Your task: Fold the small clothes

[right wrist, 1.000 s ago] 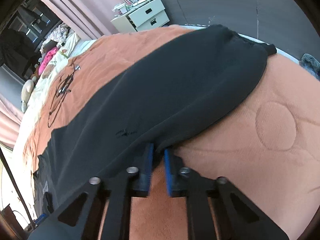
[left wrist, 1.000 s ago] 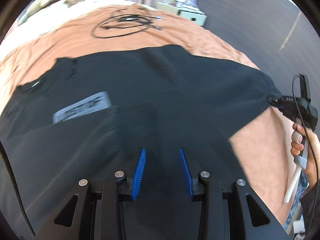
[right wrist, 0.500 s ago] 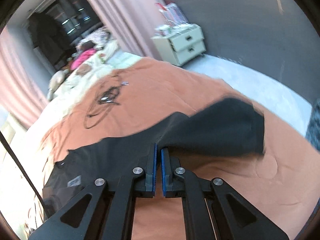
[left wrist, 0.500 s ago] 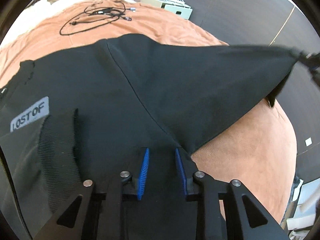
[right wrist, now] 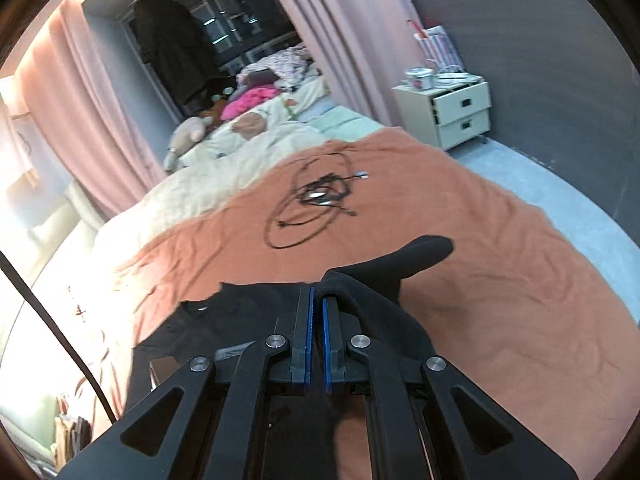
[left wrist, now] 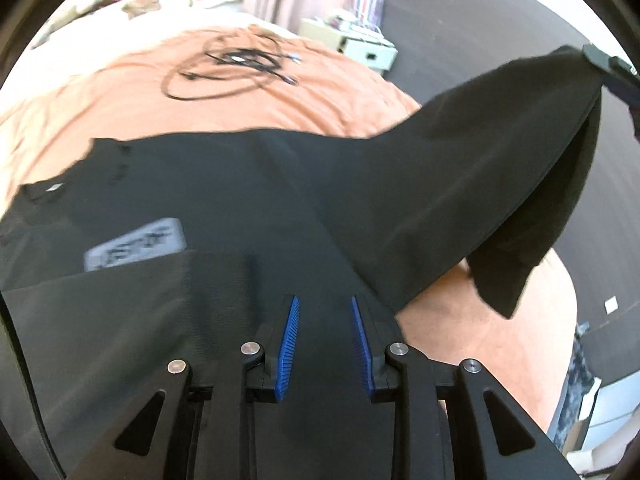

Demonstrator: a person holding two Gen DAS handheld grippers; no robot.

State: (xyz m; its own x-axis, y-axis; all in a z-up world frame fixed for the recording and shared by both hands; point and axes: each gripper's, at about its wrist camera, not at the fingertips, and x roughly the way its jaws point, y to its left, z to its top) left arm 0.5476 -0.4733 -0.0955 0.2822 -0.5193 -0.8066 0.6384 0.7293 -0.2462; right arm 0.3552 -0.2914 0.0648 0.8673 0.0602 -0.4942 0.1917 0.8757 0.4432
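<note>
You are pinching corner of black fabric garment (left wrist: 360, 184) in right gripper (right wrist: 316, 300), lifting it for fold. Left gripper (left wrist: 324, 320), jaws narrow, garment bunched between them, anchoring hem against orange bedspread (left wrist: 280, 96).

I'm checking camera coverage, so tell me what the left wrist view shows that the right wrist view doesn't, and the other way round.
Only the left wrist view shows the left gripper with black fabric between its blue pads, the blurred white label, and the lifted corner of the black garment hanging from the right gripper at the frame's edge.

Only the right wrist view shows the right gripper shut on a fold of garment, the pink curtains and the plush toy.

Both show the garment, orange blanket, black cable and white nightstand.
</note>
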